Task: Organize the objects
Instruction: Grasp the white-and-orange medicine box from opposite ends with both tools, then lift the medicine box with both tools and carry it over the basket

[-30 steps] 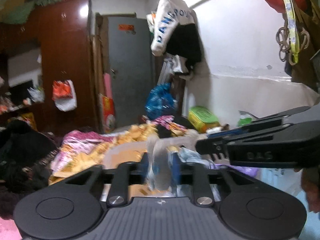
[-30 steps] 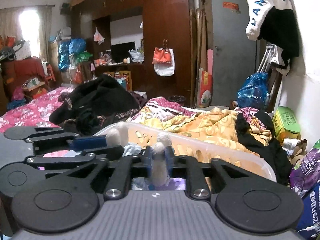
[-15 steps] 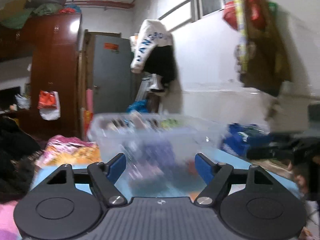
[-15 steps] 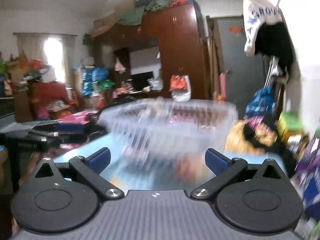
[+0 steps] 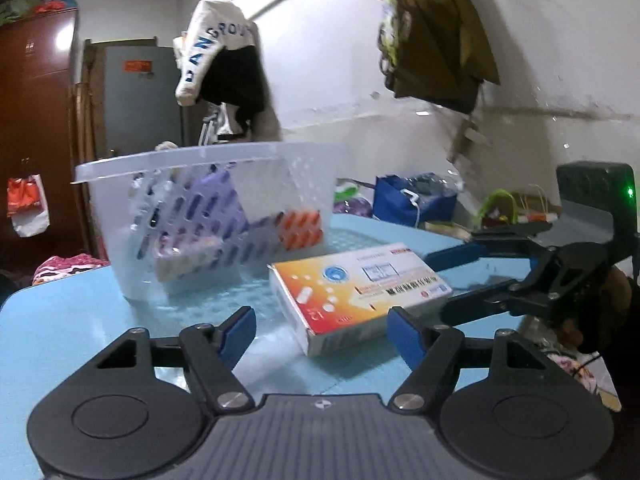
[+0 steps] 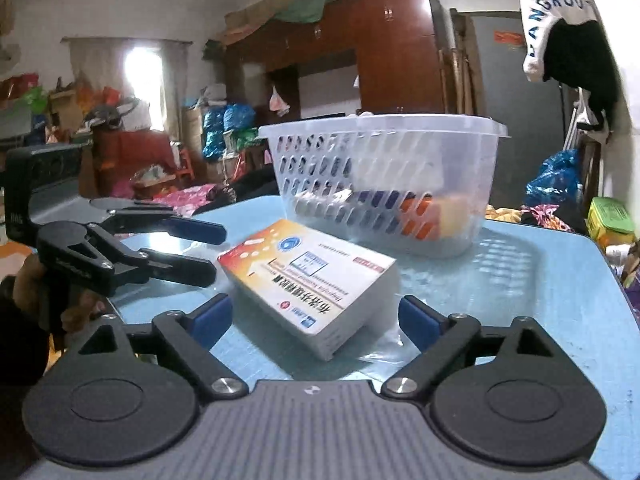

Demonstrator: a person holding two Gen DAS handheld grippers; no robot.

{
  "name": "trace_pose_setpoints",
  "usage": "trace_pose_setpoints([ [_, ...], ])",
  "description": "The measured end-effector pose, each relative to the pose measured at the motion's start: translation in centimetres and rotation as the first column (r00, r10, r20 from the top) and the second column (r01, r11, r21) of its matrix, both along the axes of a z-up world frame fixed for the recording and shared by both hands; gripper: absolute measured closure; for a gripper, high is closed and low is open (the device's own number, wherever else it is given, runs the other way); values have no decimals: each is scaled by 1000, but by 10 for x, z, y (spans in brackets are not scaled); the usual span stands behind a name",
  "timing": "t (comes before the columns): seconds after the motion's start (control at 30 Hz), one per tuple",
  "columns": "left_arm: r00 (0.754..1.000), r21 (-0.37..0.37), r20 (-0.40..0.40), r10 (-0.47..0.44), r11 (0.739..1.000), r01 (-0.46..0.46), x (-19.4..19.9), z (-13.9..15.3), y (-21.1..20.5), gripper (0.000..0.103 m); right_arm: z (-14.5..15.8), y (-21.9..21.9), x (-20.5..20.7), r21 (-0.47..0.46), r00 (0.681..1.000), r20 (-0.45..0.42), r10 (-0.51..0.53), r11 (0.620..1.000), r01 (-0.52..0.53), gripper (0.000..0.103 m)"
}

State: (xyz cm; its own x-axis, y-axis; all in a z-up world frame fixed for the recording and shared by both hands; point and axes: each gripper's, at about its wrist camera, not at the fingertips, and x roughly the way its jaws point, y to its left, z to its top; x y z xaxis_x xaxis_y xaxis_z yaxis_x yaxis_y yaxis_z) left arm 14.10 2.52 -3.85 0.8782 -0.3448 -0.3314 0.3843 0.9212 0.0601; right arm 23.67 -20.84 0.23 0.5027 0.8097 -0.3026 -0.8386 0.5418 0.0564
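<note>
A white and orange medicine box [image 5: 356, 294] [image 6: 308, 280] lies flat on the light blue table [image 5: 60, 320] [image 6: 540, 280]. A clear perforated plastic basket [image 5: 208, 216] [image 6: 384, 176] stands behind it and holds several boxes, purple and orange among them. My left gripper [image 5: 322, 334] is open and empty, just short of the box; it also shows at the left of the right wrist view [image 6: 204, 250]. My right gripper [image 6: 316, 320] is open and empty in front of the box; it also shows at the right of the left wrist view [image 5: 452, 280].
The table's edges are close on both sides. Around it are a dark wardrobe [image 6: 392, 52], a grey door [image 5: 140, 96], clothes hung on the wall [image 5: 224, 64] and bags on the floor [image 5: 412, 200].
Both grippers were shut on the white basket held up over the bed; now both are open and the basket stands on the blue table behind the medicine box.
</note>
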Motion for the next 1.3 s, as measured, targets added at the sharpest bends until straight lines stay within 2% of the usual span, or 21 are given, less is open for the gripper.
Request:
trace_pose_setpoints([
  [0.2, 998, 40, -49, -25, 999, 27, 8, -6, -14, 36, -9, 3, -7, -31, 999, 34, 5, 1000, -4, 24],
  [0.23, 998, 37, -57, -27, 999, 29, 10, -7, -16, 42, -8, 4, -7, -36, 999, 38, 3, 999, -1, 26],
  [0.33, 999, 42, -42, -5, 999, 6, 9, -8, -18, 52, -11, -1, -9, -37, 998, 57, -27, 999, 29, 36],
  [0.43, 999, 20, -40, -14, 1000, 15, 7, -9, -15, 56, -12, -7, -6, -7, 999, 45, -21, 1000, 21, 38],
  [0.6, 1000, 45, 0, -3, 999, 3, -1, -12, -20, 57, -12, -5, -11, -14, 997, 79, -24, 1000, 25, 40],
  [1.3, 987, 28, 159, 6, 1000, -11, -32, 16, -20, 58, 20, -3, -25, 12, 986, 165, -31, 999, 30, 43],
])
